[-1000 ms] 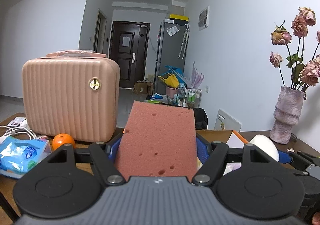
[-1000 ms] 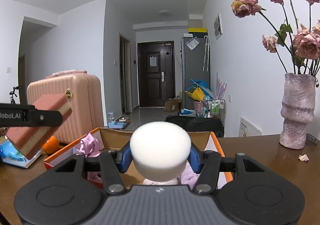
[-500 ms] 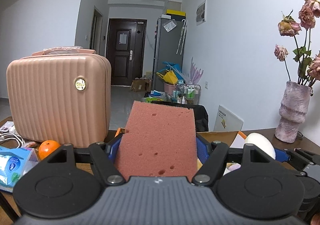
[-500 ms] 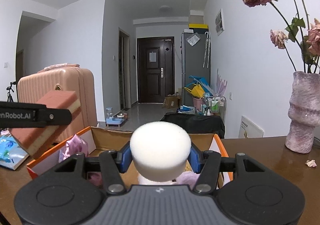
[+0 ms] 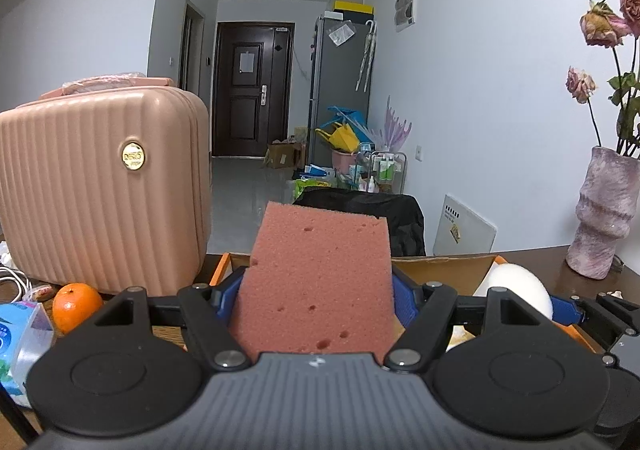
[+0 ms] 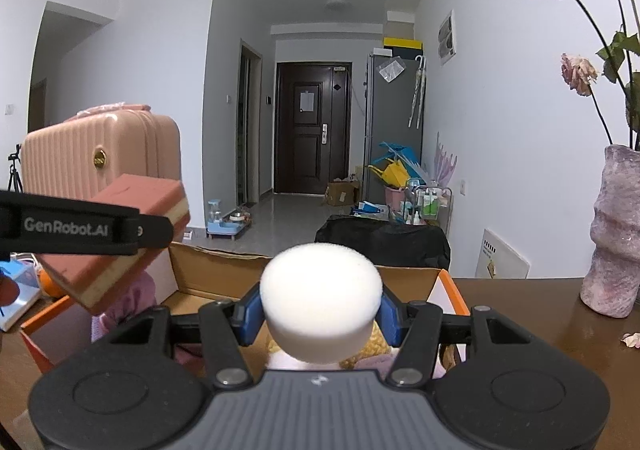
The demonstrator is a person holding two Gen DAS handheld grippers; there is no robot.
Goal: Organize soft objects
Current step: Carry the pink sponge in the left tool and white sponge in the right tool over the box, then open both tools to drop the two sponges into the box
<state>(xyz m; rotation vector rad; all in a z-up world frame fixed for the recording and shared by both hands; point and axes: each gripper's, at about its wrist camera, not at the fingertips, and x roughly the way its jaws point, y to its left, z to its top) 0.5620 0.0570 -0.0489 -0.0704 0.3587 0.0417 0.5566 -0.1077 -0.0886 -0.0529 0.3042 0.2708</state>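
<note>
Dark wooden tabletop (image 6: 520,298) carries an open cardboard box (image 6: 224,262) with an orange rim, a pink ribbed case (image 5: 100,190) beside it and a vase of dried roses (image 6: 616,230) off to the right. Left gripper (image 5: 316,290) is clamped on a pink sponge (image 5: 320,274) and right gripper (image 6: 320,314) on a round white sponge (image 6: 320,302), both held just above the box, where soft pink and yellow things already lie. Judging by this, the carrying step is nearly over; next each sponge needs lowering into the box before its jaws part.
</note>
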